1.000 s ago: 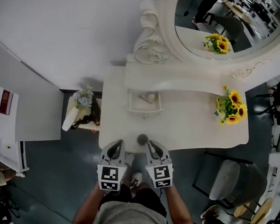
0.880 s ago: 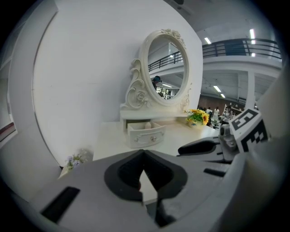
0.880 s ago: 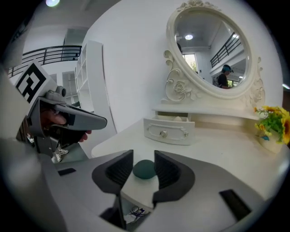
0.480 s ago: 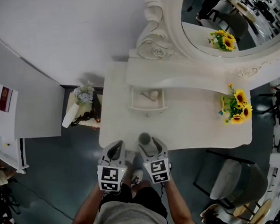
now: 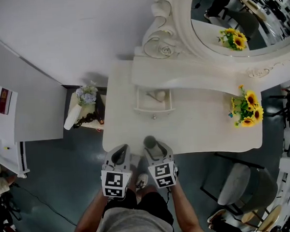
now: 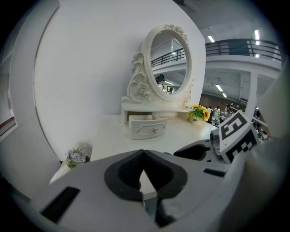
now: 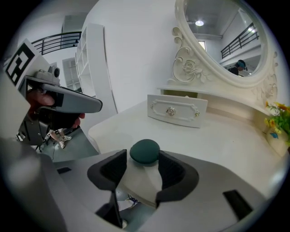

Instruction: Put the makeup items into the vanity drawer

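Right gripper (image 7: 142,168) has edged onto the green makeup sponge (image 7: 145,151), jaws just opened wide around it; it is likely soft and light, so pinch its 2 sides gently, while left gripper (image 6: 144,180) is pressed closed, empty.

This is a staged bedroom corner set up inside a large open hall. An ornate white vanity table (image 5: 205,134) with an oval mirror (image 5: 242,19) stands against a plain white partition wall (image 5: 71,34), with sunflowers (image 5: 246,109) near the table's right edge. Around it are a bare grey floor (image 5: 55,167), a grey chair (image 5: 242,185), an upper balcony railing (image 6: 244,45) and ceiling strip lights (image 6: 211,39).
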`<move>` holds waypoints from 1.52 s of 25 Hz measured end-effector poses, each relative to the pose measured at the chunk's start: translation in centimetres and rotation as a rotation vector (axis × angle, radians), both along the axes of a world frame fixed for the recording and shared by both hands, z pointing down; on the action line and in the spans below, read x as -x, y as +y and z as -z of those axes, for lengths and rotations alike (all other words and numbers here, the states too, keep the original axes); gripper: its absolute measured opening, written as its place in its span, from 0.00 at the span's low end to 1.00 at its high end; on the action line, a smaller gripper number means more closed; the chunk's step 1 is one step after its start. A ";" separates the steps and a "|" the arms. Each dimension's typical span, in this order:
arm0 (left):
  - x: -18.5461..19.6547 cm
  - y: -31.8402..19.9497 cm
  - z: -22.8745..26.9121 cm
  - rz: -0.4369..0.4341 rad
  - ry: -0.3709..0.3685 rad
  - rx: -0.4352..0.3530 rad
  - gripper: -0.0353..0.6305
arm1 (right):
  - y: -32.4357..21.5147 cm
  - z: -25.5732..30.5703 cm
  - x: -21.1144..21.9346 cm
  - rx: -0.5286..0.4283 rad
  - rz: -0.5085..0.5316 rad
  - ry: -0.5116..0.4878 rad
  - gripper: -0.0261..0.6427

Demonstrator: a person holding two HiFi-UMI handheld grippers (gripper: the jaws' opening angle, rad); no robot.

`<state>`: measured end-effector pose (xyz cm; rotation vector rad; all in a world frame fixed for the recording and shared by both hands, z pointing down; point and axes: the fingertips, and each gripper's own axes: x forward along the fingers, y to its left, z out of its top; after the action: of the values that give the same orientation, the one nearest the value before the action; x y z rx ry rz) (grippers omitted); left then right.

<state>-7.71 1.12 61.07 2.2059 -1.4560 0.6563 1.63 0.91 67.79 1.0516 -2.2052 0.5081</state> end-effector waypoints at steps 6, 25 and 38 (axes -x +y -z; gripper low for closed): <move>0.3 0.3 0.0 0.003 0.002 0.000 0.05 | -0.1 -0.1 -0.1 -0.002 -0.013 0.015 0.31; 1.2 0.2 1.1 0.015 -0.001 -0.024 0.05 | -0.8 1.0 -1.0 -0.046 -0.055 0.034 0.11; -0.3 -1.0 7.3 -0.013 0.022 -0.135 0.05 | -1.4 8.9 -2.3 -0.181 -0.096 0.007 0.10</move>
<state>-7.45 0.07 53.77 2.3189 -1.5164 0.5508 3.91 -0.47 58.92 1.2567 -2.2347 0.3509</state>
